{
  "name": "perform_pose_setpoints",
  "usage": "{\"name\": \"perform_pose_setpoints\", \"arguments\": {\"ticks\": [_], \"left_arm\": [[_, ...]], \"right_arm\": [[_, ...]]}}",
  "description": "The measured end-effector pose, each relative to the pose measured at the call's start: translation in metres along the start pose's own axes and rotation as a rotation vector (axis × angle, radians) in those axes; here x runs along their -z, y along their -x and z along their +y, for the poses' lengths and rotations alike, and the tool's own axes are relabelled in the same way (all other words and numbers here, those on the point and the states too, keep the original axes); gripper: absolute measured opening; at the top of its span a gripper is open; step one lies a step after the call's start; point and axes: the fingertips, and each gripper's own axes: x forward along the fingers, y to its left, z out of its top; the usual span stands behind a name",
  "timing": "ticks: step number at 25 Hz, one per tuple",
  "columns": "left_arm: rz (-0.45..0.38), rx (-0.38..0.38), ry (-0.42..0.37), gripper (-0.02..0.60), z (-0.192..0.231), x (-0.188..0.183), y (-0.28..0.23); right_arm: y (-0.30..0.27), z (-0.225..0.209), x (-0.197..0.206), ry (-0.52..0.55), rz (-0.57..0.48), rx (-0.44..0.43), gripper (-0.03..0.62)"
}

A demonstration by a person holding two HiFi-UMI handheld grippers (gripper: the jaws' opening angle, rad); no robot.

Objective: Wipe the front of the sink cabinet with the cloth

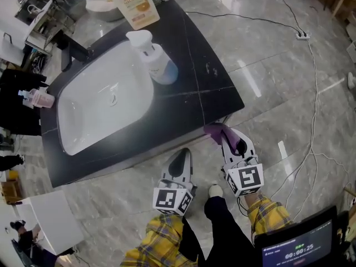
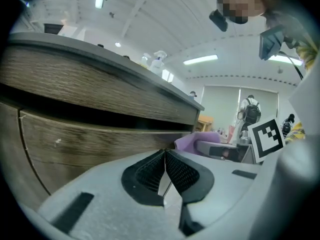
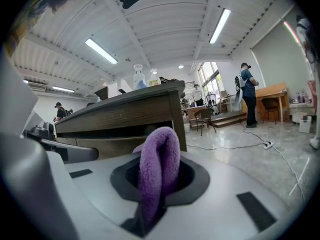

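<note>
Right claw (image 1: 227, 142) is clamped on a folded purple cloth (image 3: 159, 156), its plush loop bulging forward so that, I judge, soft pile meets wood first. Both sit right of centre, low in the head view, near the right corner of the cabinet front (image 2: 100, 139), grainy brown boards under a dark stone tabletop (image 1: 211, 88). Left claw (image 2: 165, 170), lower centre, presses its 2 ribbed black pads (image 2: 183, 174) together on nothing, idle.

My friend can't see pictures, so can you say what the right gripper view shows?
The right claw is shut on a folded purple cloth that sticks up between its jaws. Ahead stands the wooden front of the sink cabinet, with a spray bottle on its dark top.
</note>
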Motion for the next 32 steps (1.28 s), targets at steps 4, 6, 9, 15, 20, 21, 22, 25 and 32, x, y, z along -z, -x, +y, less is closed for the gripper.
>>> {"name": "perform_pose_setpoints", "arguments": {"ticks": [4,6,9,15,20,21,22,25,32], "left_arm": [[0.001,0.022,-0.003,0.008,-0.012,0.001,-0.01],[-0.001,0.027,-0.002,0.008,-0.015,0.001,-0.012],[-0.001,0.019,0.001,0.008,-0.015,0.002,-0.009],[-0.007,-0.049,0.022,0.008,0.008,0.004,0.019],[0.0,-0.125,0.027,0.008,0.044,0.009,0.063],[-0.001,-0.149,0.033,0.008,0.054,0.011,0.072],[-0.004,-0.173,0.04,0.008,0.063,0.012,0.081],[-0.009,-0.218,0.045,0.008,0.086,0.015,0.106],[0.012,-0.265,0.043,0.008,0.123,0.032,0.165]], "right_arm": [[0.008,-0.02,0.001,-0.012,-0.001,0.04,0.044],[0.011,-0.024,0.002,-0.02,0.003,0.047,0.044],[0.018,-0.016,0.003,-0.037,0.003,0.025,0.044],[0.029,0.057,0.015,-0.055,0.022,-0.125,0.044],[0.027,0.134,0.04,-0.042,0.088,-0.25,0.044],[0.025,0.148,0.045,-0.041,0.1,-0.273,0.044],[0.023,0.162,0.05,-0.036,0.11,-0.294,0.044],[0.014,0.197,0.062,-0.014,0.134,-0.344,0.044],[-0.006,0.253,0.075,-0.003,0.145,-0.353,0.044]]}}
